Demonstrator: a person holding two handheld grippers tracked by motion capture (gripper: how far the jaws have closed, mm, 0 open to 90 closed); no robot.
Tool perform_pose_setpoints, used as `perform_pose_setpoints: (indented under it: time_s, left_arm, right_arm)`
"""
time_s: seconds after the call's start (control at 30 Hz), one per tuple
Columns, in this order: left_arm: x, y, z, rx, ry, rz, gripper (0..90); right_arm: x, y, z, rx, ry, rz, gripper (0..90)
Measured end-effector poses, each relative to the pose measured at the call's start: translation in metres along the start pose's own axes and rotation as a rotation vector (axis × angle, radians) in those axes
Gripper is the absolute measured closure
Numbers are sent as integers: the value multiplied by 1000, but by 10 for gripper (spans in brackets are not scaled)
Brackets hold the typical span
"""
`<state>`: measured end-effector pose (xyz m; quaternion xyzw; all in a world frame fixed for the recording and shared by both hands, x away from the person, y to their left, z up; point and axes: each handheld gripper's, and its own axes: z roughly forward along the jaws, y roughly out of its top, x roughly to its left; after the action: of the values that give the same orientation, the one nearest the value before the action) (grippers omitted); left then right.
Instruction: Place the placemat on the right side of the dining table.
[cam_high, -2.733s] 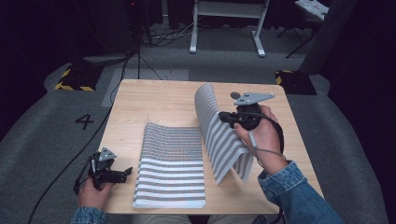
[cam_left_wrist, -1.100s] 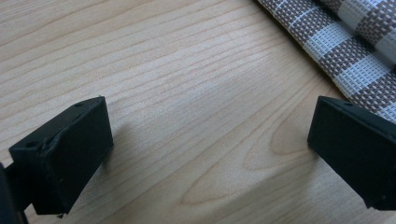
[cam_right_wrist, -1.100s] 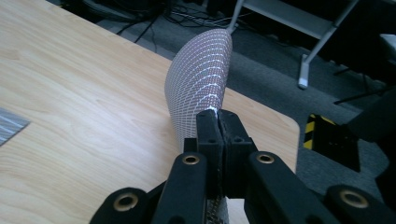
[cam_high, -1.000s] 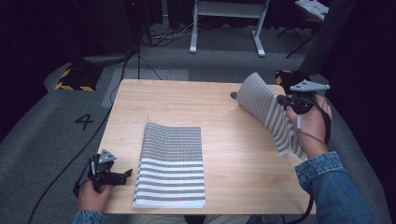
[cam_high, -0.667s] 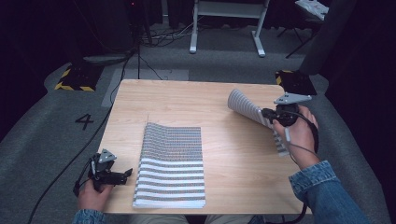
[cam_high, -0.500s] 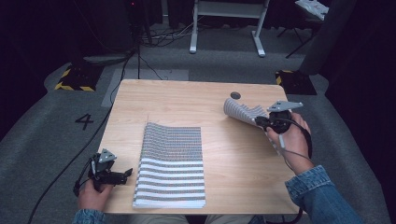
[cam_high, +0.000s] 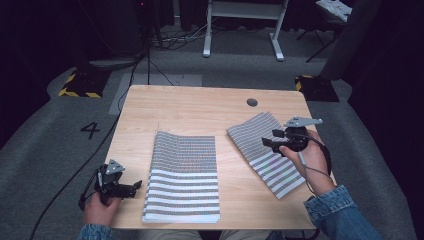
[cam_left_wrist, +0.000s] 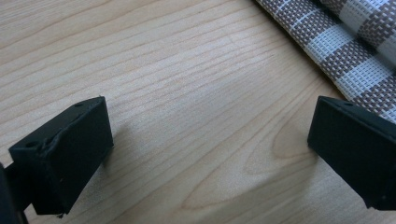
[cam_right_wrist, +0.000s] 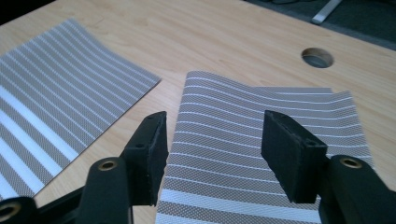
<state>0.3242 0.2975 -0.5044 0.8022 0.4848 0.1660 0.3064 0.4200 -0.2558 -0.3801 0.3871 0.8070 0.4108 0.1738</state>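
Two striped woven placemats lie on the wooden table (cam_high: 200, 107). Nearest the person, left gripper (cam_high: 131, 186) rests at the table's near left corner, jaws wide with bare wood between them, just beside the stack of placemats (cam_high: 184, 177). Stack's long axis runs near to far.

Right gripper (cam_high: 266, 142) hangs low over the single placemat (cam_high: 265, 150), which lies flat at the right side, skewed, its long axis running from far-left to near-right. Jaws have just been opening; they stand apart with the mat below them, nothing pinched. Right hand (cam_high: 310, 160) is nearer this mat.

Farther off: cable hole (cam_high: 252, 102) in the tabletop. On the floor, a painted "4" (cam_high: 90, 129). No brand readable.
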Motion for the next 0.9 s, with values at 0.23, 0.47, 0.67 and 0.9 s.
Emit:
perform_pose_setpoints:
  time_s: [0.23,0.47,0.67,0.9]
  left_arm:
    - [0,0,0,0,0,1,1]
    - [0,0,0,-3,4,3,1]
    - [0,0,1,-8,5,-1,2]
    - [0,0,1,-12,1,-10,2]
  right_arm:
    - [-21,-12,-26,-39,-126,79,430]
    - [-56,-52,-46,27,-269,190,373]
    - [-76,-86,-45,91,-327,273,343]
    - [-87,-118,-32,168,-325,353,302]
